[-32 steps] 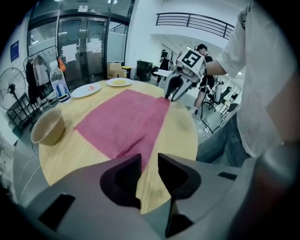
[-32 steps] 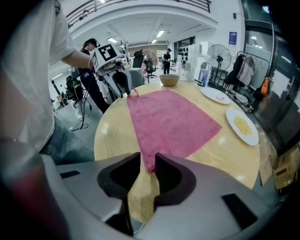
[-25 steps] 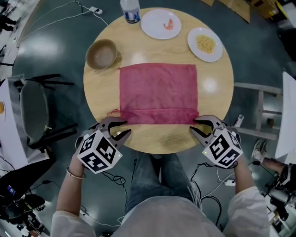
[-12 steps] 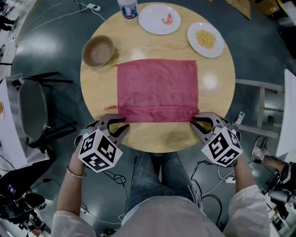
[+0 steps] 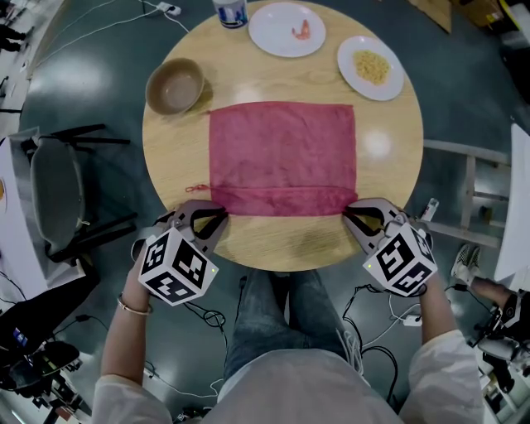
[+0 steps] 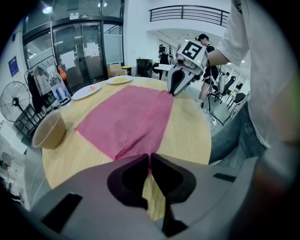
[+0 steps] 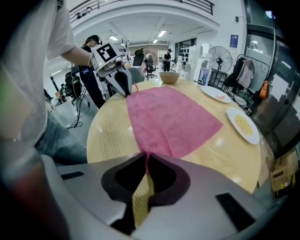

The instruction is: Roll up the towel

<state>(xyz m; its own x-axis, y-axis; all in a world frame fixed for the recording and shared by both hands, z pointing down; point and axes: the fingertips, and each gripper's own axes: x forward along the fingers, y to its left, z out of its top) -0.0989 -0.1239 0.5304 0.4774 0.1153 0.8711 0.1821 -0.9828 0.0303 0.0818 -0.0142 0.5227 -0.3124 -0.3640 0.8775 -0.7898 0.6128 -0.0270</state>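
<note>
A red towel (image 5: 281, 153) lies flat on the round wooden table (image 5: 281, 248), with a narrow fold along its near edge. My left gripper (image 5: 217, 214) has its jaws closing tight on the towel's near left corner, and red cloth shows pinched between the tips (image 6: 149, 157). The jaws of my right gripper (image 5: 349, 212) are closing likewise on the near right corner, also pinching cloth (image 7: 147, 157). Each gripper view shows the towel (image 6: 131, 117) (image 7: 168, 117) stretching away to the other gripper (image 6: 174, 89) (image 7: 125, 91) at the far corner.
A brown bowl (image 5: 175, 85) stands past the towel's far left corner. Two white plates (image 5: 286, 29) (image 5: 370, 66) with food and a bottle (image 5: 230, 12) sit at the table's far edge. A dark chair (image 5: 58, 195) is left of the table and a pale frame (image 5: 464, 190) is to its right.
Both grippers' jaws, which stood apart around the towel's near corners, have closed on them. The left gripper shifted slightly; the towel stays flat.
</note>
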